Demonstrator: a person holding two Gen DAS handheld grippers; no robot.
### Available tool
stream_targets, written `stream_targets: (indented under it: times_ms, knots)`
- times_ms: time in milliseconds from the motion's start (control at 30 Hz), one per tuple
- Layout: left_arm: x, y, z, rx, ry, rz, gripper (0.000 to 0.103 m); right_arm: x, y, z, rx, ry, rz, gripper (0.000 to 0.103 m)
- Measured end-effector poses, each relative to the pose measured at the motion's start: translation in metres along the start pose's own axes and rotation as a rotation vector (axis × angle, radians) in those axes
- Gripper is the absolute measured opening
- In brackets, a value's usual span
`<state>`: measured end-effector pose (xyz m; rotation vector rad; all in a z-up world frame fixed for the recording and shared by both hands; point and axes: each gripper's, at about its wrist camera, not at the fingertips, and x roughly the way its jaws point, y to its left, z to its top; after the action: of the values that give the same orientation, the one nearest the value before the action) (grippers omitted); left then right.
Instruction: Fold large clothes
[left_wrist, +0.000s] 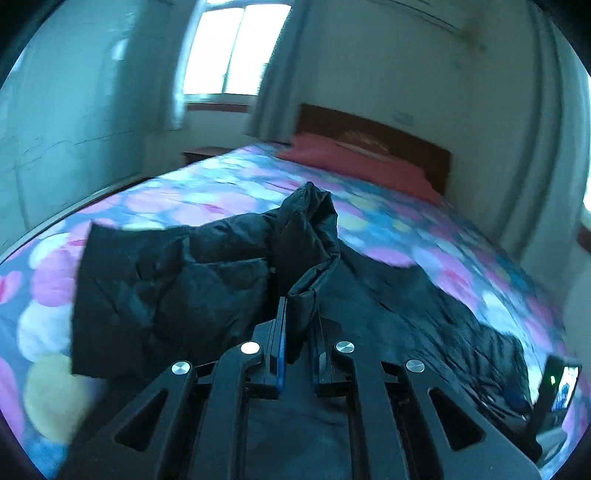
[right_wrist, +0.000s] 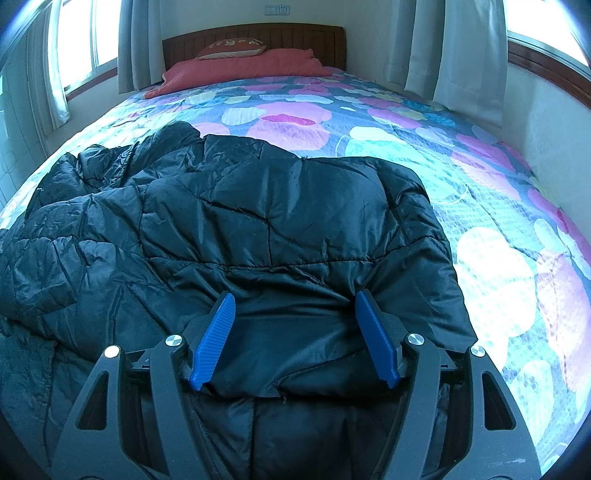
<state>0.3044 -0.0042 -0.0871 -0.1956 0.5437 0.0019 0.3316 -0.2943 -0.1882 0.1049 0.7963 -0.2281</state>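
Observation:
A large black quilted jacket (right_wrist: 258, 214) lies spread on the bed's flowered quilt (right_wrist: 406, 147). My left gripper (left_wrist: 299, 306) is shut on a fold of the jacket (left_wrist: 306, 236) and holds it lifted above the rest, the cloth standing up in a peak between the blue pads. The sleeve end (left_wrist: 122, 280) hangs to the left. My right gripper (right_wrist: 295, 299) is open, its blue pads (right_wrist: 218, 336) wide apart over the jacket's near edge, with cloth lying between them but not clamped.
A red pillow (right_wrist: 243, 66) and a wooden headboard (right_wrist: 255, 37) stand at the far end of the bed. Curtained windows (left_wrist: 232, 51) are on both sides. A wall (right_wrist: 550, 122) runs close along the bed's right side. The other gripper's body (left_wrist: 557, 387) shows at the lower right.

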Motion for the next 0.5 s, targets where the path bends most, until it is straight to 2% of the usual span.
stream_targets:
  times_ms: [167, 267, 333, 367, 400, 467, 500]
  knots:
    - [0.007, -0.055, -0.03, 0.089, 0.068, -0.067, 0.009, 0.0, -0.001, 0.0, 0.003, -0.001, 0.006, 0.068]
    - [0.028, -0.076, -0.051, 0.126, 0.173, -0.082, 0.011, -0.001, -0.001, 0.001, 0.004, -0.002, 0.007, 0.069]
    - [0.035, -0.083, -0.057, 0.159, 0.212, -0.084, 0.02, -0.001, -0.001, 0.001, 0.005, -0.003, 0.008, 0.069]
    - [0.034, -0.086, -0.06, 0.181, 0.218, -0.09, 0.03, -0.001, -0.001, 0.0, 0.005, -0.004, 0.009, 0.069]
    - [0.031, -0.088, -0.061, 0.198, 0.216, -0.101, 0.044, -0.001, -0.001, 0.001, 0.005, -0.004, 0.01, 0.069]
    - [0.021, -0.09, -0.061, 0.216, 0.194, -0.124, 0.058, -0.001, -0.001, 0.0, 0.005, -0.004, 0.009, 0.069]
    - [0.012, -0.091, -0.06, 0.224, 0.171, -0.143, 0.06, 0.0, 0.0, 0.001, 0.005, -0.004, 0.009, 0.069]
